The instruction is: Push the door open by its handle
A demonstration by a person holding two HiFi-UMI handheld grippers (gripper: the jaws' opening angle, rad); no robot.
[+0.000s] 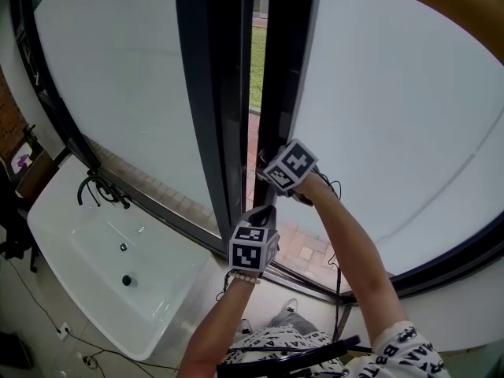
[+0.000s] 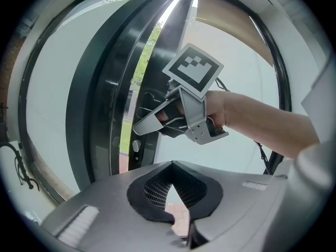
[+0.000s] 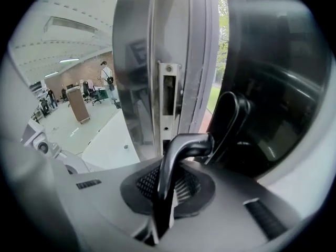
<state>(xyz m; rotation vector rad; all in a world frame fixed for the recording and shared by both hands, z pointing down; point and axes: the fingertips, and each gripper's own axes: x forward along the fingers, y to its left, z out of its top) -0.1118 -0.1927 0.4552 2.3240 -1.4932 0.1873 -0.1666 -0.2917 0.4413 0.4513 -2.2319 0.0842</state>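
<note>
Two tall glass door leaves in dark frames meet in front of me, with a narrow gap (image 1: 257, 61) showing grass between them. My right gripper (image 1: 268, 173) is up at the edge of the right leaf (image 1: 287, 69). In the right gripper view its jaws (image 3: 176, 185) are shut on the black lever door handle (image 3: 181, 148), which curves up out of the pads. The left gripper (image 1: 262, 215) hangs just below it, apart from the door. Its jaws (image 2: 173, 193) look shut on nothing. The left gripper view shows the right gripper (image 2: 152, 121) against the frame.
A metal lock plate (image 3: 167, 96) sits in the door's edge above the handle. A white basin (image 1: 79, 235) with a black tap (image 1: 98, 189) stands low on the left against the glass. Brick paving lies outside. Cables trail on the floor at the bottom left.
</note>
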